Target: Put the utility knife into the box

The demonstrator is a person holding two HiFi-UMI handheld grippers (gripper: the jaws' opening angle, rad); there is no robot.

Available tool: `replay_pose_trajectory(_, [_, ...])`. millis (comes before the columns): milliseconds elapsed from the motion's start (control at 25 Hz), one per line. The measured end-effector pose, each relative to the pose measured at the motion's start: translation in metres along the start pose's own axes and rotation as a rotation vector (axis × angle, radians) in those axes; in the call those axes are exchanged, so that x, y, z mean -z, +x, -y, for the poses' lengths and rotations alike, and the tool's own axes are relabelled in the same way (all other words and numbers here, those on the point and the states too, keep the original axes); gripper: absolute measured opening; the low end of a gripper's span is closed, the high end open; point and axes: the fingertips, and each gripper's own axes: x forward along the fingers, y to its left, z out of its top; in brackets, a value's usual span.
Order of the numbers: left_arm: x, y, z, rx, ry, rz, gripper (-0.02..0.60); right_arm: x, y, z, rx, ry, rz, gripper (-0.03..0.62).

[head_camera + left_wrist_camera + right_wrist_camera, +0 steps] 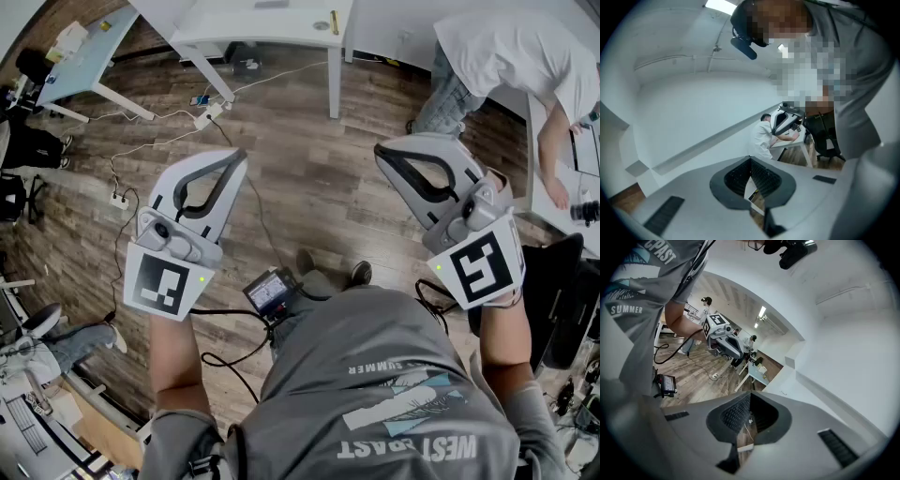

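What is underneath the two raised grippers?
Only wooden floor with a power strip and the person's shoes. The left gripper and right gripper are shut, empty. The person's torso covers the floor nearest them.

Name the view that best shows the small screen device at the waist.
Head view: the screen device sits mid-frame, display facing up. The right gripper view shows it small at the left; the left gripper view misses it.
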Motion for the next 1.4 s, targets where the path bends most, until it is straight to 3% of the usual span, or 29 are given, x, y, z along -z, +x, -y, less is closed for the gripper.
replay_pose_trajectory(240, [0.006,0.001,-0.007,0.001,0.086,-0.013,0.009,0.005,0.013,-0.001,0.004,-0.028,-0.035,0.009])
replay_pose_trajectory(680, [0.025,-0.002,-0.021,0.014,0.081,-0.018,0.009,0.009,0.035,-0.001,-0.008,-0.002,-0.060,0.009])
replay_pose_trajectory(1040, [0.049,0.000,-0.042,0.031,0.075,0.001,0.009,0.004,0.062,0.008,0.030,0.074,-0.033,0.011])
replay_pose_trajectory(1400, [0.073,-0.009,-0.071,0.042,0.067,0.052,0.009,-0.006,0.097,0.009,0.047,0.068,-0.098,0.011])
